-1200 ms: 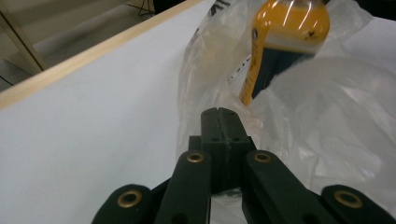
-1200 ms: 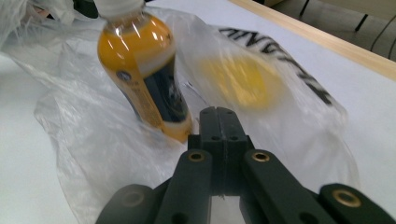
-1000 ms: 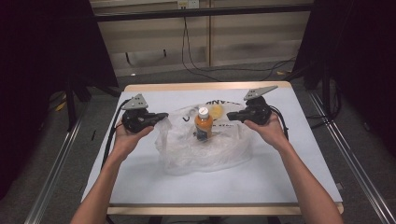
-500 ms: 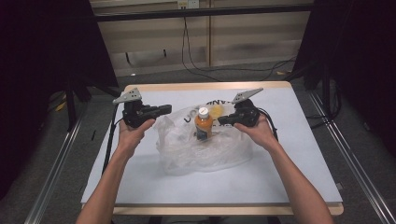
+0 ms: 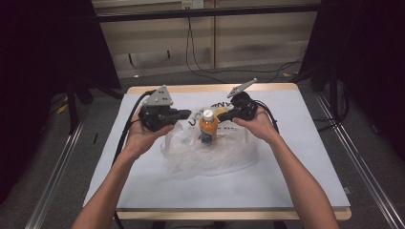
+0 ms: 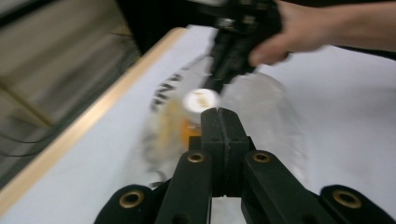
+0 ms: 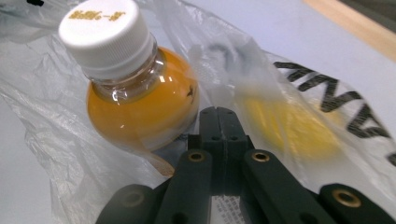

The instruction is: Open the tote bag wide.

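Landmark for these notes: the bottle [image 5: 208, 128], orange liquid under a white cap, standing upright on the white table [image 5: 296, 162], toward the far half. I see it wrapped by a clear plastic bag [image 5: 210, 155], the film bunched around its lower half and spreading toward my side of the bottle. Black lettering on the bag shows just behind the bottle, and a yellow patch [image 7: 292, 121] on the film lies just beside it in the right gripper view.

My left gripper [image 5: 184, 114] is up off the table to the left of the bottle, near it but apart, tips aimed at the bottle. In the left gripper view its jaws are pressed flat together with nothing between them; the bottle cap [image 6: 201, 100] sits just beyond the tips. That view is blurred.

My right gripper [image 5: 223, 117] is on the right of the bottle, tips just beside its shoulder. In the right gripper view its jaws are clenched on themselves too. Bag film lies right at the tips; I cannot tell whether any of it is pinched. The bottle's orange shoulder is just left of the tips there, and I cannot tell if they touch.
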Available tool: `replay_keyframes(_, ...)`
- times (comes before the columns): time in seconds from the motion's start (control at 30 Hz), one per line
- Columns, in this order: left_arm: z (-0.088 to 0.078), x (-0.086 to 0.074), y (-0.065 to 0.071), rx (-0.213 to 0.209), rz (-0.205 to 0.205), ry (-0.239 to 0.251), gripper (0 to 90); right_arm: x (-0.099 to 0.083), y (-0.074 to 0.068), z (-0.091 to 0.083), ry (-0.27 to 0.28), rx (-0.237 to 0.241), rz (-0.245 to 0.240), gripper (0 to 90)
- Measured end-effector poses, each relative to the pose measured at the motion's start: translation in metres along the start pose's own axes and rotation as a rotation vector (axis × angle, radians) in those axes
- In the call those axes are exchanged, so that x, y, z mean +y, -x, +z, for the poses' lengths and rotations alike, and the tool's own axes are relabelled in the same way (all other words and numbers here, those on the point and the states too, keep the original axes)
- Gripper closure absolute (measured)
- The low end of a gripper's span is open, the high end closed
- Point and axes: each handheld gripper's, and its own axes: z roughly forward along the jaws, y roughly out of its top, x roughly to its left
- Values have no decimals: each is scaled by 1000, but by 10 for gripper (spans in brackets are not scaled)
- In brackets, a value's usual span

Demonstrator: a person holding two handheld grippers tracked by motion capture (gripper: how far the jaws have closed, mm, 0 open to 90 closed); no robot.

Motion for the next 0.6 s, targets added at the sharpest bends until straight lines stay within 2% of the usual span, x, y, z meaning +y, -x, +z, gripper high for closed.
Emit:
replay_keyframes(0.07, 15, -3, 6, -26, 13, -94, 900, 1, 0, 6, -27, 7, 0, 900)
replay_keyframes(0.1, 24, -8, 7, -22, 27, -132, 900, 1, 1, 8, -41, 9, 4, 900)
replay_keyframes(0.23, 61, -38, 3, -59, -24, -259, 900, -1, 5, 18, -100, 22, 23, 900)
replay_keyframes(0.3, 80, -54, 2, -15, -35, -316, 900, -4, 7, 24, -131, 33, 34, 900)
replay_keyframes(0.33, 85, -58, -1, -36, -38, -345, 900, -5, 7, 27, -144, 37, 40, 900)
replay_keyframes(0.37, 93, -66, -3, -36, -50, -362, 900, -6, 8, 29, -157, 38, 45, 900)
replay_keyframes(0.47, 108, -76, -1, -67, -46, -402, 900, -11, 14, 39, -193, 29, 52, 900)
replay_keyframes(0.57, 116, -82, 8, -77, -28, -437, 900, -12, 22, 47, -234, 19, 79, 900)
replay_keyframes(0.6, 118, -84, 11, -92, -22, -452, 900, -12, 24, 51, -244, 18, 82, 900)
